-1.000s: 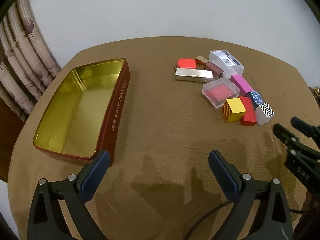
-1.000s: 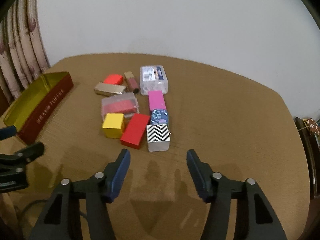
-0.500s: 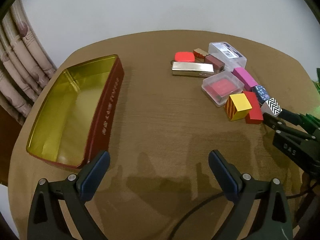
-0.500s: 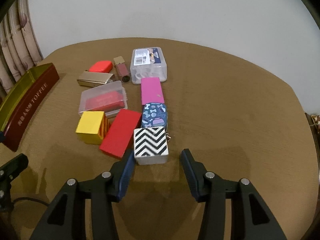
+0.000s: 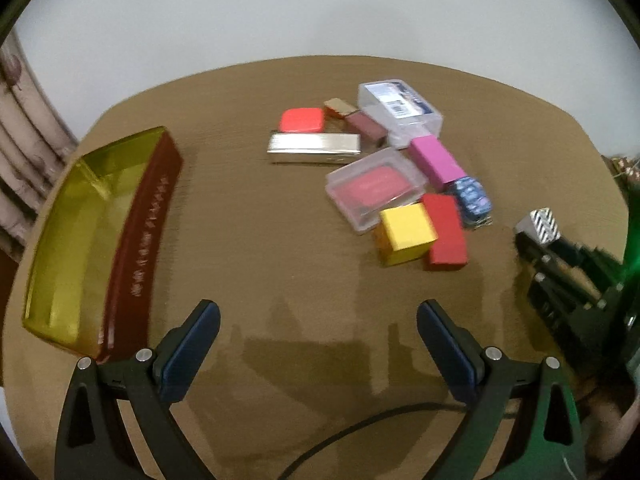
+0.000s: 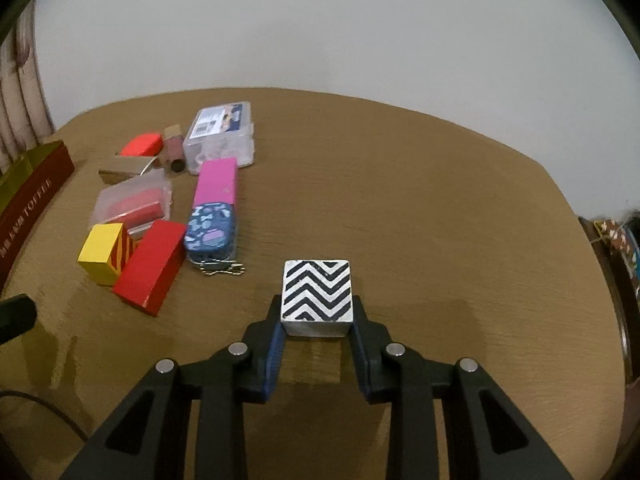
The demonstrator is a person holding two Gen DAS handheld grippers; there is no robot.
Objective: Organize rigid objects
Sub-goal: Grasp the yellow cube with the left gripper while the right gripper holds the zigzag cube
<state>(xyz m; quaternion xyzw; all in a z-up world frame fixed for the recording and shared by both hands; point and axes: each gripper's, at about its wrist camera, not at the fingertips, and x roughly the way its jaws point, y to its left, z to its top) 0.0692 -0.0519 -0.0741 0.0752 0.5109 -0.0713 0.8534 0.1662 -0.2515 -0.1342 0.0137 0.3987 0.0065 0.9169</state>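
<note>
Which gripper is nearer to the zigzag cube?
Right. The right gripper has just closed its jaws on the zigzag cube, pads on both sides. The left gripper is open over bare table, well apart from the cube.

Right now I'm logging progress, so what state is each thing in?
Toffee tin: open, empty.
Zigzag box: gripped, apart from the pile.
Right gripper: jaws just closed onto the zigzag box.
Left gripper: open, holding nothing.
Yellow cube: on the table, beside the red block.
</note>
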